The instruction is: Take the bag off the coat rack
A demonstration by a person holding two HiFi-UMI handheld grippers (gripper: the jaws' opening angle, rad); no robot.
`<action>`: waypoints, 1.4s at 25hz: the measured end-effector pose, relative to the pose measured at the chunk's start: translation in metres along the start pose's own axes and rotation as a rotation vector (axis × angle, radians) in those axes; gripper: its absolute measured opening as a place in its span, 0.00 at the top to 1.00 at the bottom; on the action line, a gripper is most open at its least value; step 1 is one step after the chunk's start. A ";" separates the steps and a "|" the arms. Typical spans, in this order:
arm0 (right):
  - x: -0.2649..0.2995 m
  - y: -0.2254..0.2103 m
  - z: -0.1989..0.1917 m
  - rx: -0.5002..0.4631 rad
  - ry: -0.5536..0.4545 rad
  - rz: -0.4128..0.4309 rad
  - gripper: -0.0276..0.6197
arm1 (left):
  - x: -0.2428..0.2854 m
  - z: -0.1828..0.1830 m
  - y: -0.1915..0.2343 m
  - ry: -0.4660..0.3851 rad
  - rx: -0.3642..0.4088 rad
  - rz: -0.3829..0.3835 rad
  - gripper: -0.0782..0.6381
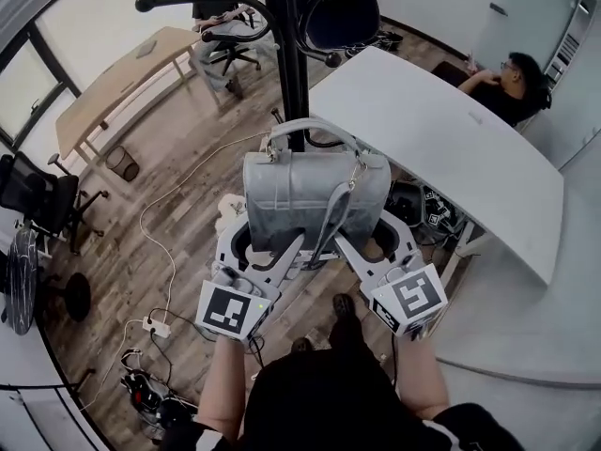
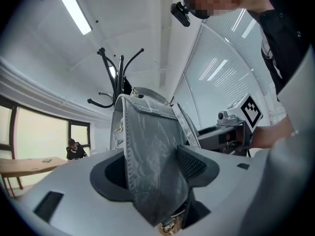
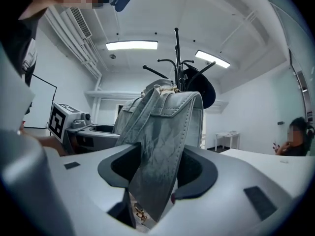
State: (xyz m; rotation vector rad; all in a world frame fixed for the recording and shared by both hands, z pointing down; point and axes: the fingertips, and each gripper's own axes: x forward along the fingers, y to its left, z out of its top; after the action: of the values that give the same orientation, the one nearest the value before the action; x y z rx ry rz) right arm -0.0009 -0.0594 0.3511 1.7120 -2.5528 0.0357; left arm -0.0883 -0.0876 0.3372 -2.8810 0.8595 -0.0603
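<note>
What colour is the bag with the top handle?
Silvery grey: the crinkled leather-look bag shows best in the head view.

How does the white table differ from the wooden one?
The white table is right of the coat rack, the wooden table left of it. The white table looks broader; the wooden table is narrow and tan. Both have a person seated beside them.

Left tool (image 1: 268, 249), right tool (image 1: 380, 244): grey, with black-and-white marker cubes (image 1: 230, 310).
</note>
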 end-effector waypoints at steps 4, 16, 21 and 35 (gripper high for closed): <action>-0.013 0.020 -0.023 0.031 0.043 -0.056 0.61 | -0.019 -0.022 -0.010 0.022 -0.025 -0.066 0.49; -0.053 0.058 -0.063 0.089 0.137 -0.163 0.61 | -0.056 -0.060 -0.046 0.116 -0.114 -0.167 0.49; -0.055 0.057 -0.067 0.091 0.156 -0.163 0.62 | -0.055 -0.063 -0.048 0.133 -0.129 -0.161 0.49; -0.069 0.061 -0.072 0.094 0.199 -0.167 0.62 | -0.062 -0.067 -0.062 0.158 -0.160 -0.174 0.49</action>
State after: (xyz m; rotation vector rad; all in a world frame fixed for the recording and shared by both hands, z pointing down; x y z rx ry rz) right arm -0.0283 0.0318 0.4191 1.8453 -2.2938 0.3053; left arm -0.1115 -0.0104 0.4120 -3.1296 0.6628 -0.2507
